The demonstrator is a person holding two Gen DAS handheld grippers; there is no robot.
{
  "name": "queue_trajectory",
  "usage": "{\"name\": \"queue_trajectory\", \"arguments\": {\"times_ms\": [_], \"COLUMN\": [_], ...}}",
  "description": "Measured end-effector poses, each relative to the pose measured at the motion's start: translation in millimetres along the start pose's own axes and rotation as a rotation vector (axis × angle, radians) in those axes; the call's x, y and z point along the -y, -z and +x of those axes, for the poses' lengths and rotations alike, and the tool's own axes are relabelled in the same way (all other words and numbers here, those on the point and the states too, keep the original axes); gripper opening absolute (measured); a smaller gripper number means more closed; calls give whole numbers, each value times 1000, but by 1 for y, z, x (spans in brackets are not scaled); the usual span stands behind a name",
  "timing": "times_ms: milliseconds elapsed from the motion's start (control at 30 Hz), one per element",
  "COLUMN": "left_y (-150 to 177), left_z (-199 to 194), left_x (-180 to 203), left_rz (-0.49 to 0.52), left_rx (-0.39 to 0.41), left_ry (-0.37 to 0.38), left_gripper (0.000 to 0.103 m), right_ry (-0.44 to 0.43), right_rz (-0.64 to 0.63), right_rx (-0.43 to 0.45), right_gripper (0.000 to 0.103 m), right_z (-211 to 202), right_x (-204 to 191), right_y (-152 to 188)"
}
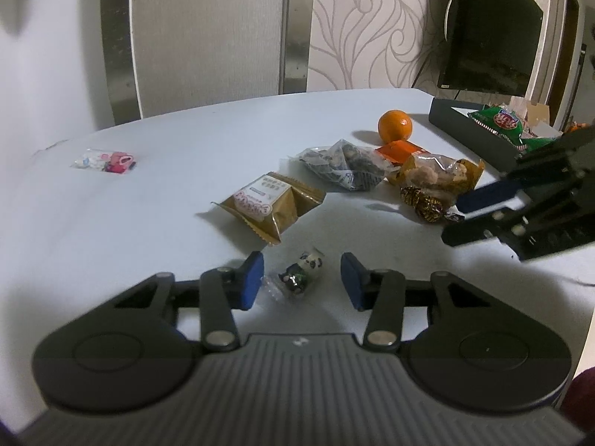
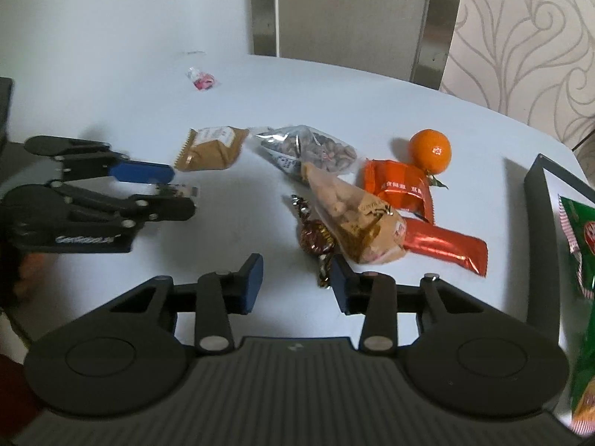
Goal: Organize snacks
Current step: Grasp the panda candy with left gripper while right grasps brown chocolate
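The left gripper (image 1: 302,278) jaws straddle a small panda candy (image 1: 303,273) without touching it.

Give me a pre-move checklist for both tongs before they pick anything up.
1. Left tongs straddle the panda candy: ok, candy lies between the pads.
2. Left pads touching the candy: not ok, gaps show on both sides.
3. Right tongs centred on the foil-wrapped chocolate: not ok, it sits beside the right pad, only bare table between the pads.
4. Peanut bag clear of the chocolate: not ok, it overlaps it.
5. Tray has room: cannot tell, only an edge and the green packet show.
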State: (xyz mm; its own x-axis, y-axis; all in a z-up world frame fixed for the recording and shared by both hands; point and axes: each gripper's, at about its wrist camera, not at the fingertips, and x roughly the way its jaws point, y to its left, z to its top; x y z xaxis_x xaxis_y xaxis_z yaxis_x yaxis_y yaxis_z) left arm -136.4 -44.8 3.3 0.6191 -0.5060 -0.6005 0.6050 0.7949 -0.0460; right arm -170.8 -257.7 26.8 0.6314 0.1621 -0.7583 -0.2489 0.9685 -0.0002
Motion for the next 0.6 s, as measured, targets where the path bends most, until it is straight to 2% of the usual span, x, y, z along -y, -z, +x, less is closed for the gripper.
{"name": "queue_trajectory", "arguments": {"times_ms": [200,300,333,367,600], "left_y": [1,1,1,1,1], "left_z": [1,1,1,0,1], "left_x": [5,7,7,8,15], "left_rz": [29,36,38,38,53], "left_rx": [-3,-5,-5,-6,-10], "left_ry": [-23,-27,-27,-27,-37], "left_gripper": [49,49,49,49,48], "right_ry": [10,4,4,-5,-10], "right_rz": [21,27,26,27,34], "right_rx": [-16,-13,-13,-12,-11], "right_gripper": [44,38,30,27,27], "right_z": [19,27,29,29,23], "right_x": [11,15,15,16,12], "right_y": [-9,-11,-13,-14,-6]}}
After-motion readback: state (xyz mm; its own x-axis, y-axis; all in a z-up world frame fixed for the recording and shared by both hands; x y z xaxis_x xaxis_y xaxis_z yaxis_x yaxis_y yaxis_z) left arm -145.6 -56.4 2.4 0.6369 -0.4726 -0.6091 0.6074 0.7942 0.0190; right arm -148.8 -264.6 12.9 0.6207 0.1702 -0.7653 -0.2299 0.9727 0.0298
